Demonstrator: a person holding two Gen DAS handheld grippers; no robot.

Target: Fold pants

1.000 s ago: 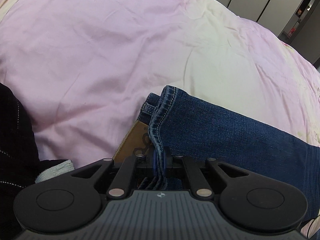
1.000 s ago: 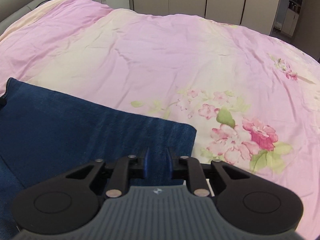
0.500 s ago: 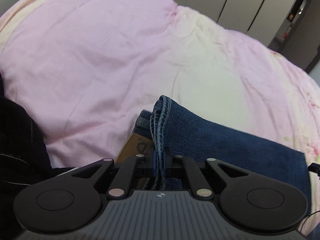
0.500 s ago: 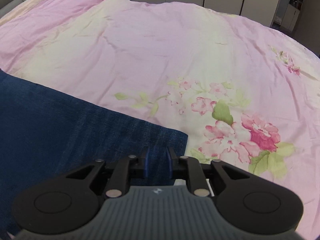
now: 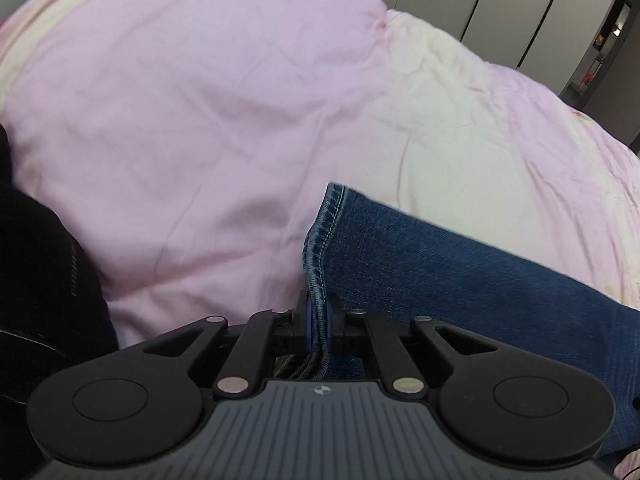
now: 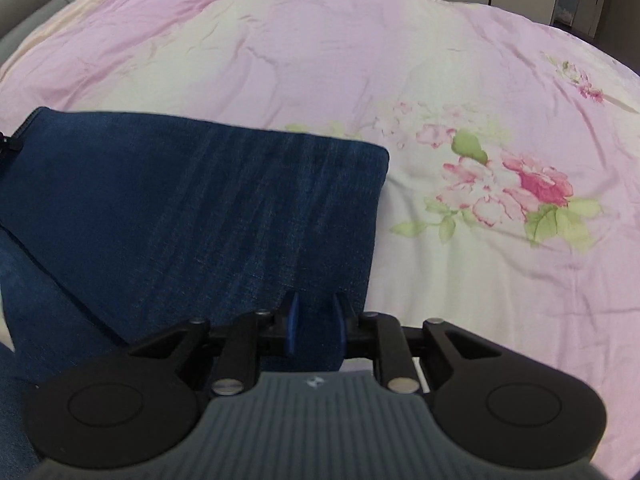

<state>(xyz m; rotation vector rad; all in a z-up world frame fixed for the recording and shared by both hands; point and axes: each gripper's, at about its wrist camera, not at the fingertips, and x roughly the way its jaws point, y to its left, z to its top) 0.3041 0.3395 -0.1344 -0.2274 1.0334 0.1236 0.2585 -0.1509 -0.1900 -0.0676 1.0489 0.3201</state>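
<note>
The jeans (image 6: 208, 216) are already doubled lengthwise on the bed's pink floral duvet (image 6: 400, 80), their stitched edge pinched in the left gripper (image 5: 318, 322) and a thick fold clamped in the right gripper (image 6: 316, 330), so crosswise folds are judged still outstanding.

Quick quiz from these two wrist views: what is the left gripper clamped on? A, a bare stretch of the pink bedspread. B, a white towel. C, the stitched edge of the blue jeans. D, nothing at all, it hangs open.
C: in the left wrist view the left gripper has its jaws closed tight on the stitched edge of the blue jeans, whose layered seam runs up out of them above the pink bedspread.
</note>
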